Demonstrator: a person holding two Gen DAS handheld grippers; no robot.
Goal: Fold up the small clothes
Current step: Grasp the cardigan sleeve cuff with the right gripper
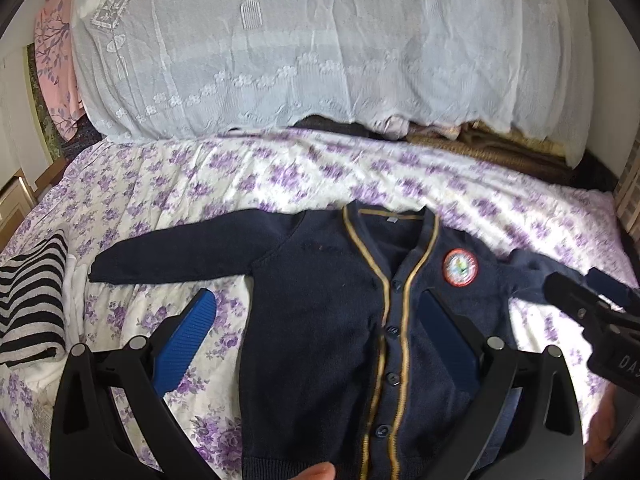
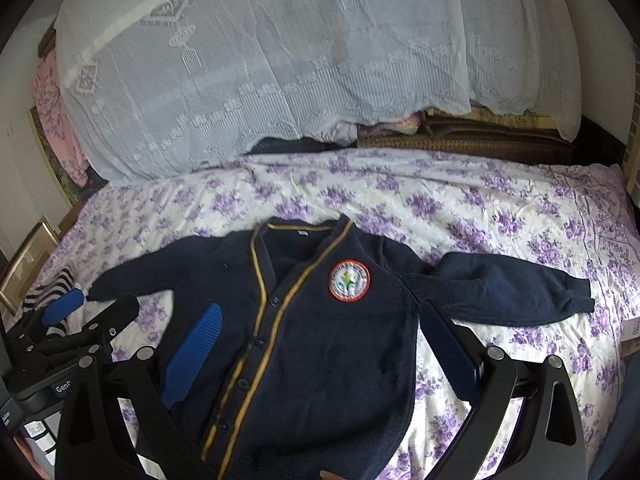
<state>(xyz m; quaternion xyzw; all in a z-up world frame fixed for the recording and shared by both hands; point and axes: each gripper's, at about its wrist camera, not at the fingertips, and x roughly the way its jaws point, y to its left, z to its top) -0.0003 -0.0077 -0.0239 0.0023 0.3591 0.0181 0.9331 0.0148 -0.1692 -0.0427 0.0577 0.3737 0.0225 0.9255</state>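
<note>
A small navy cardigan (image 1: 320,320) with gold trim and a round red-rimmed badge (image 1: 460,268) lies flat, front up, on the purple-flowered bedspread (image 1: 280,176), both sleeves spread out sideways. It also shows in the right wrist view (image 2: 328,340), with its badge (image 2: 349,281). My left gripper (image 1: 316,328) is open and empty, hovering above the cardigan's body. My right gripper (image 2: 320,344) is open and empty above the cardigan's lower body; it shows at the right edge of the left wrist view (image 1: 592,312). The left gripper shows at the left of the right wrist view (image 2: 80,320).
A folded black-and-white striped cloth (image 1: 32,300) lies at the bed's left edge. A large heap covered with white lace (image 1: 320,48) fills the far side of the bed. Brown bedding (image 2: 460,140) peeks from under it. A pink flowered cloth (image 1: 52,60) hangs at far left.
</note>
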